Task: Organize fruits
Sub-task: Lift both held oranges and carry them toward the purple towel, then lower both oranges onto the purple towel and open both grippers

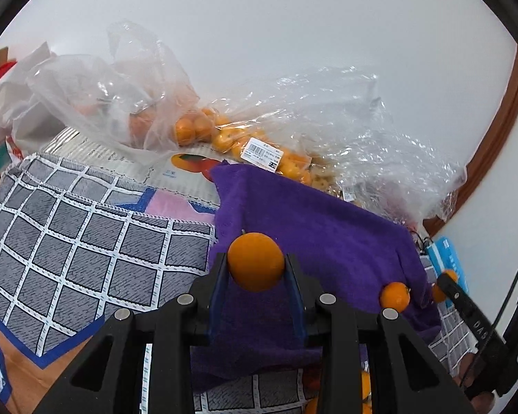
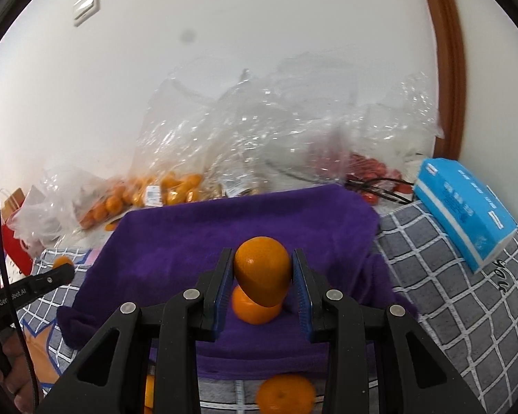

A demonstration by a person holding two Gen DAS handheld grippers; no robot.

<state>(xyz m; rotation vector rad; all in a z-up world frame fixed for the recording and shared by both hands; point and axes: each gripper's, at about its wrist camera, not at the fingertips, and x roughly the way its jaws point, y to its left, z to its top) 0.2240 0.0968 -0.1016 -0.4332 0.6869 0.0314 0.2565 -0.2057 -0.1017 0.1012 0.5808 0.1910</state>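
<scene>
Oranges: round one [image 1: 255,262] pinched in left fingers [image 1: 222,276]; oval one [image 2: 262,270], upright, in right fingers [image 2: 224,276]

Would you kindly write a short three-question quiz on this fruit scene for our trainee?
1. True or false: the left tongs grip an orange.
2. What colour is the towel?
3. Beneath the right tongs and their orange lies: A) another orange B) a tissue pack C) bare table.

Key: 1 true; 2 purple; 3 A.
</scene>
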